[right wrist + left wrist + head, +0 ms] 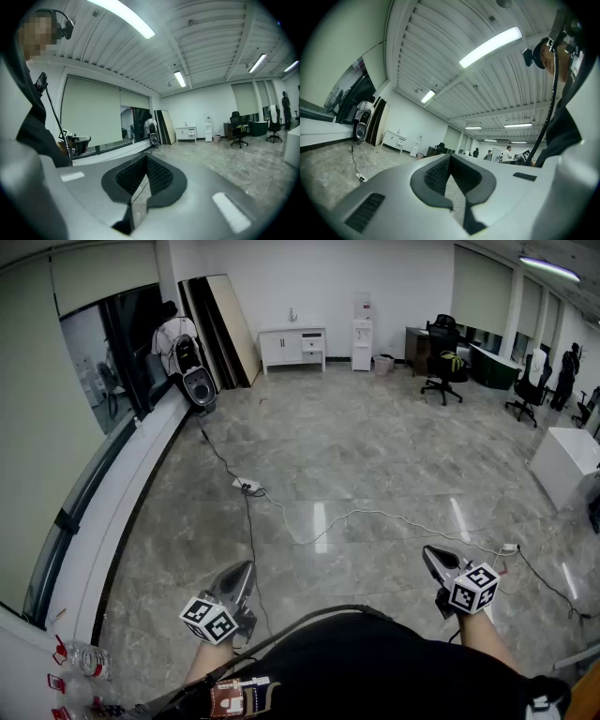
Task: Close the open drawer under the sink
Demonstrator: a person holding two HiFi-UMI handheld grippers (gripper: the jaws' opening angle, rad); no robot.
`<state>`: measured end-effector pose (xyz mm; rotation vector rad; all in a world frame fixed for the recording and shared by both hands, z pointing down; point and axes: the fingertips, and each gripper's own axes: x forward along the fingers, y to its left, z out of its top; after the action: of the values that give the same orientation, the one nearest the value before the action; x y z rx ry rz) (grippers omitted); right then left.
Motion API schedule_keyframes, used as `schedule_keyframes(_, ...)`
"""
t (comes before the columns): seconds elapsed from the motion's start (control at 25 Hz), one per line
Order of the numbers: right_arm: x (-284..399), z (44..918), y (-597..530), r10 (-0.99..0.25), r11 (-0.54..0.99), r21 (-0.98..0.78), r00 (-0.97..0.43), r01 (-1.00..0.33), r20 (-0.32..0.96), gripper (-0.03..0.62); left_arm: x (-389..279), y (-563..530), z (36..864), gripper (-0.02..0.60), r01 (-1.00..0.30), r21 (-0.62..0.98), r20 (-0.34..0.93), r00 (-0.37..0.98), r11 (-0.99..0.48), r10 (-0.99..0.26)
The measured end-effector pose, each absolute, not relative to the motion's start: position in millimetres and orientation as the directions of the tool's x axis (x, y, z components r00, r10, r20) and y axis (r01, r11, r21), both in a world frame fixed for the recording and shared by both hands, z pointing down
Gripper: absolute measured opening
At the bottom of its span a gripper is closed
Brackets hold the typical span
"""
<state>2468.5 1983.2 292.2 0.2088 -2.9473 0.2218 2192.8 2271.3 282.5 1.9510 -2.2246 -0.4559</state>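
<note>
No sink and no drawer shows in any view. In the head view my left gripper [246, 568] is held low in front of the person's dark torso, pointing out over the marble floor [375, 456], with its marker cube [208, 620] behind it. My right gripper [431, 555] is held the same way at the right. In the left gripper view the left gripper [450, 157] has its jaws meeting at the tips with nothing between them. The right gripper [146, 157] is likewise shut and empty.
A power strip [248, 487] and white cables [375, 515] lie across the floor ahead. A long white window ledge [112, 512] runs along the left. A white cabinet [292, 345], a water dispenser [362, 332] and office chairs [442, 367] stand far back; a white box [565, 463] at right.
</note>
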Motion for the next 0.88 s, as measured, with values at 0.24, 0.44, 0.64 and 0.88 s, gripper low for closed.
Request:
schedule_keyframes(0.24,2455,294,1985,-0.131,0.977,-0.139,-0.972,-0.159,0.194,-0.002,2181,2267,284,-0.003,-0.94,0.327,-0.08,-0.127,0.094,-0.989)
schedule_keyframes(0.44,2446,297,1988,-0.147,0.971,-0.158,-0.968,-0.18,0.202,-0.001,2169,2266,285,-0.003,-0.941,0.333,-0.075,-0.098,0.067,-0.992)
schedule_keyframes(0.64,2419,291,1994,-0.176,0.955,-0.209,-0.97,-0.209,0.166,0.0,2142,2275,287,-0.003,-0.94,0.339,-0.061,-0.074,0.049,-0.995)
schedule_keyframes(0.88,2385,294,2014,-0.189,0.951,-0.211,-0.964,-0.227,0.185,0.002,2104,2292,300,-0.003,-0.932,0.359,-0.028,-0.056,0.042,-0.998)
